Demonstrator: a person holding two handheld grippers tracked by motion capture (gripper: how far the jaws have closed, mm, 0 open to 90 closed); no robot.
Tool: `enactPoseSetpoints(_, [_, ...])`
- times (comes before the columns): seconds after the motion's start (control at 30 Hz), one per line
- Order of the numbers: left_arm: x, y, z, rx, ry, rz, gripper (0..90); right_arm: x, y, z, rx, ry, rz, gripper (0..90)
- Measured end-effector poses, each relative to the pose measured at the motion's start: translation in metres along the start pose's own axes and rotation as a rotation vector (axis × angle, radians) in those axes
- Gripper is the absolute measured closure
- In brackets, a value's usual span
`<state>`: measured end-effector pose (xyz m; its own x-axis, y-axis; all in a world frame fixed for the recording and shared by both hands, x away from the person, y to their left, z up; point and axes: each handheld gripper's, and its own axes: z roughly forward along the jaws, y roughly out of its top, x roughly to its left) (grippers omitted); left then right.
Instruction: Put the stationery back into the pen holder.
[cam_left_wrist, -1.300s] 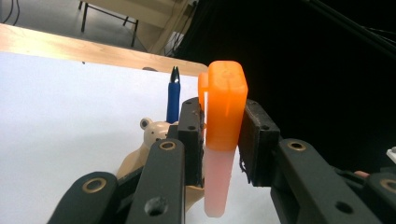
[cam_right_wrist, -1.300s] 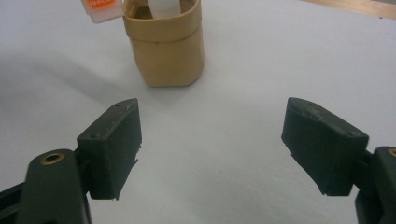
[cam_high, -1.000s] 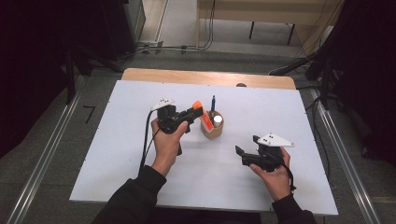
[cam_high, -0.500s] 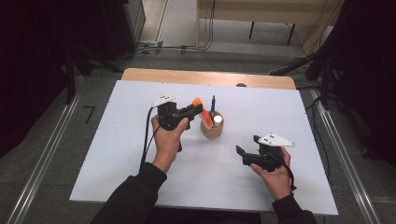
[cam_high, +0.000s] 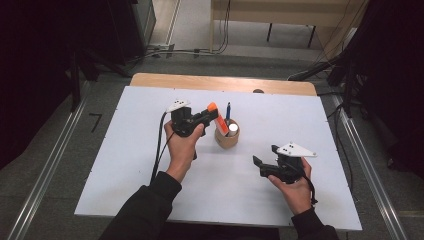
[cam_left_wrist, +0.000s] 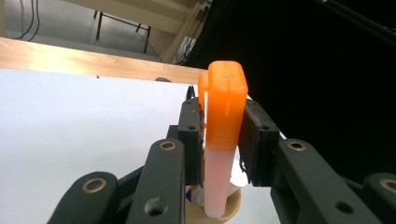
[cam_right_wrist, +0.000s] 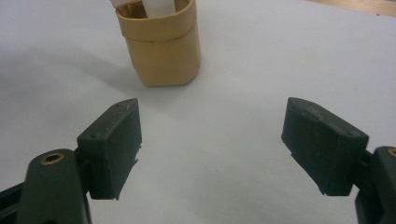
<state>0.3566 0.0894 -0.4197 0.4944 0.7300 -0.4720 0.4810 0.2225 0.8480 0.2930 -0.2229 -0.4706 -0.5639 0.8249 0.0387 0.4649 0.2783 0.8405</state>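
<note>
The tan cup (cam_high: 227, 137) stands near the middle of the white table (cam_high: 125, 165), and it serves as the landmark here. Inside it sit a blue pen (cam_high: 228, 111) at the far rim and a white cylinder (cam_high: 233, 128). The orange-capped marker (cam_left_wrist: 223, 135) leans out of the cup toward the left, its lower end inside the rim.

The left gripper (cam_high: 209, 116), just left of the cup, is clamped on the marker's orange cap. The left gripper view shows both pads pressed against the cap and the pale barrel running down into the cup.

The right gripper (cam_high: 262, 165) sits to the right of the cup and nearer the person, well apart from it. The right gripper view shows its 2 jaws spread wide, holding nothing, with bare table between them and the cup (cam_right_wrist: 159, 44) beyond.

No writing can be read on anything.
</note>
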Motion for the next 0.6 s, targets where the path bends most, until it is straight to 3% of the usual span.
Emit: enactPoseSetpoints(0.6, [-0.008, -0.001, 0.014, 0.016, 0.046, 0.065, 72.9, 0.0, 0.0, 0.0, 0.001, 0.001, 0.005, 18.6])
